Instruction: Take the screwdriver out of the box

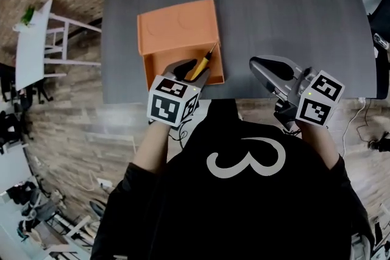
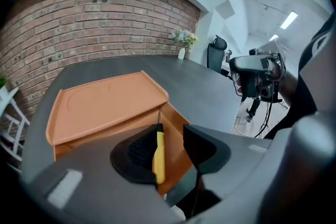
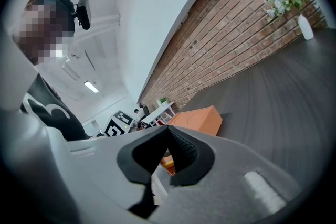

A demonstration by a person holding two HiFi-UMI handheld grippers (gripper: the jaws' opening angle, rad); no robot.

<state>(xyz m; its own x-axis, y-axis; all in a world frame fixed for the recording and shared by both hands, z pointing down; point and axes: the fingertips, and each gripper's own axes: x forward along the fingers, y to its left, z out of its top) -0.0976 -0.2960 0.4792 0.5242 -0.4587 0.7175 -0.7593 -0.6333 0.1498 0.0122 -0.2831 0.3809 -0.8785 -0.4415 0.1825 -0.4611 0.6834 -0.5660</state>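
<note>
1. Left gripper (image 2: 170, 139): we see it tilted down over the near end of the box (image 1: 177, 24), with the forearm coming in from the table's near edge. The tongs are spread wide. The screwdriver (image 2: 158, 157) lies between them, close along the left-hand pad; we cannot tell whether it touches.
2. Screwdriver: yellow handle, thin shaft, lying inside the open orange box with its tip pointing away from us.
3. Right gripper (image 3: 167, 136): held nearly level over the table's near edge, to the right of the box and apart from it. The tongs are pressed together and empty.
4. Table (image 1: 292, 9): dark grey; the box sits near its front-left corner.
5. Surroundings: brick wall (image 2: 105, 18), vase of flowers (image 2: 182, 42), white shelf (image 1: 36, 39).
</note>
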